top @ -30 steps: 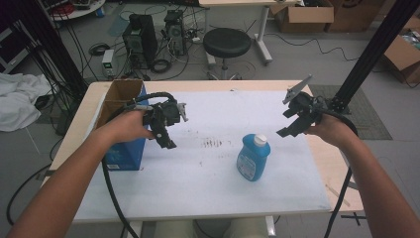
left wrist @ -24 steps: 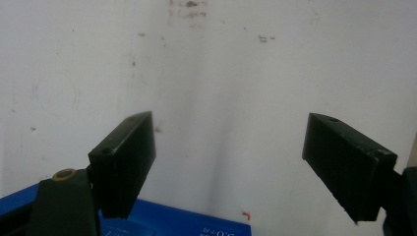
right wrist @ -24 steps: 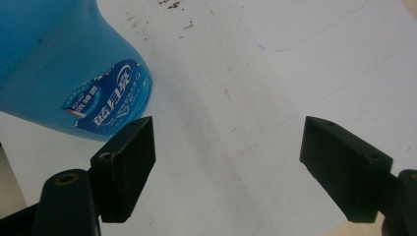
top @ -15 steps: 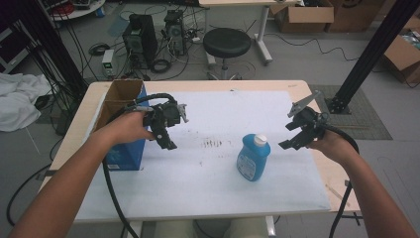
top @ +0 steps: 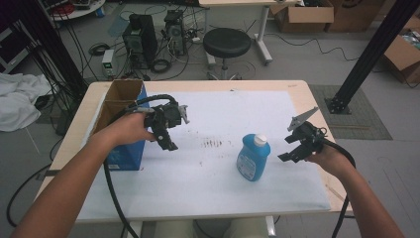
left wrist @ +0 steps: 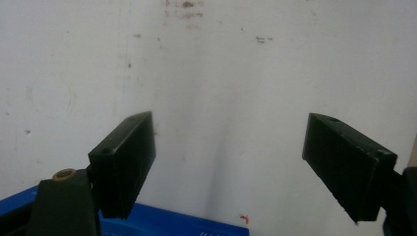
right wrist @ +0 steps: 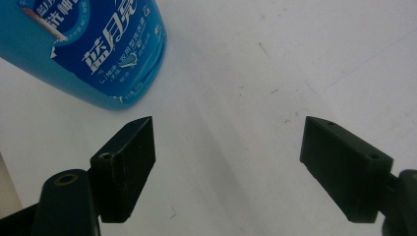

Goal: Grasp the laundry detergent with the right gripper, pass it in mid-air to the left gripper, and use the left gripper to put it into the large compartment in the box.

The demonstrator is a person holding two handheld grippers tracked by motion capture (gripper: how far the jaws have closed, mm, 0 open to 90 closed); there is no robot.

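I am holding the right gripper (top: pixel 293 148) with its jaws spread wide and nothing between them, just right of the blue bottle (top: pixel 253 157). Against the earlier high-view frames, this gripper is now sitting lower and closer to the bottle, while the bottle itself is standing in the same place on the white sheet (top: pixel 218 193), upright, white cap (top: pixel 260 140) on. I am reading this as the approach to a grasp: the jaws are coming level with the bottle's body but are not yet around it.

I am keeping the left gripper (top: pixel 166 135) unmoved, also released and empty, hovering over the sheet beside the open cardboard box (top: pixel 121 91) at the left of the table (top: pixel 297 89).

The right gripper view is showing what the high view cannot: the bottle (right wrist: pixel 93 49) lies off to the upper left of the jaw line, outside the gap, so I am judging that the hand needs to swing toward it before closing. The left gripper view is showing bare stained sheet (left wrist: pixel 221 73) between the jaws and a blue edge of the box (left wrist: pixel 172 223) at the bottom, which confirms the gripper is hanging just beside the box wall.
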